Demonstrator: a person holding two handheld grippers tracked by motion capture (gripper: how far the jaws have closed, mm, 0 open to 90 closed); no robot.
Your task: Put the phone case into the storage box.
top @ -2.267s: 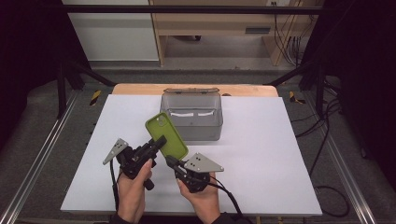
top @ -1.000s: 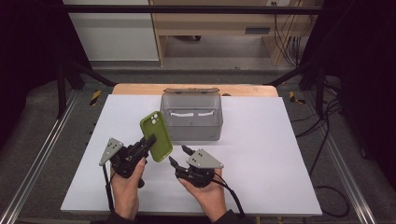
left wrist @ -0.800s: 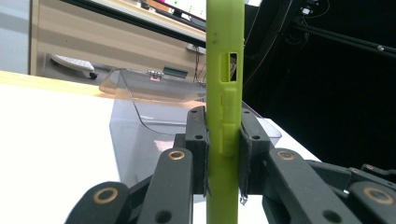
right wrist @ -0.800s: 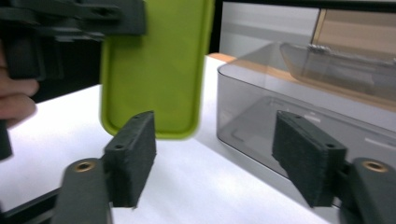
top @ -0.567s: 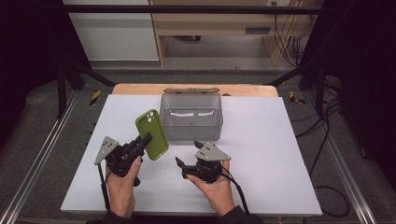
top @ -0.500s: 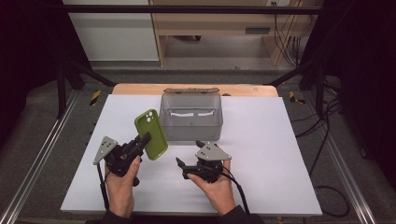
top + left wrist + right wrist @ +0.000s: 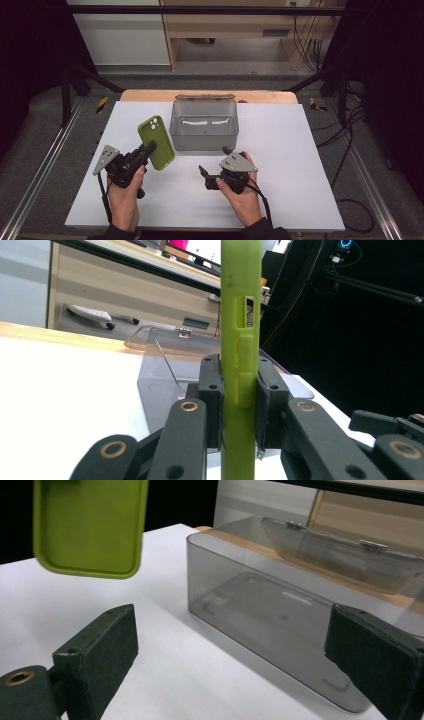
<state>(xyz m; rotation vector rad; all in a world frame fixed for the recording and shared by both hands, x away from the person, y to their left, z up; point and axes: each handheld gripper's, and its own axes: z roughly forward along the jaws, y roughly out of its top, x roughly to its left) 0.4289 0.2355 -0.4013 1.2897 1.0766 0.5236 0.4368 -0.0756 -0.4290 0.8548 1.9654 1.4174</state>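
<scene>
Left gripper (image 7: 148, 148): jaws closed flat on the two faces of a green phone case (image 7: 156, 142), gripped near one end of it; seen along the jaws in the left gripper view, the case (image 7: 241, 330) stands edge-on between the pads, with its side cut-out above them. Case held clear above the white table (image 7: 300, 150), tilted, camera opening at its far end. Left hand (image 7: 123, 197) wraps the grip behind the grey plate. Beyond and to the right of the case: a smoky clear box (image 7: 204, 131), open, lid (image 7: 204, 97) hinged back on its far side; near the case, apart from it. Right gripper (image 7: 212, 167): jaws spread wide, holding nothing, well apart from the case, just in front of the box; right hand (image 7: 242, 197) behind it. In the right gripper view the box (image 7: 280, 625) lies between and past the open pads, and the case (image 7: 87, 527) hangs at upper left, hollow side facing the camera.
</scene>
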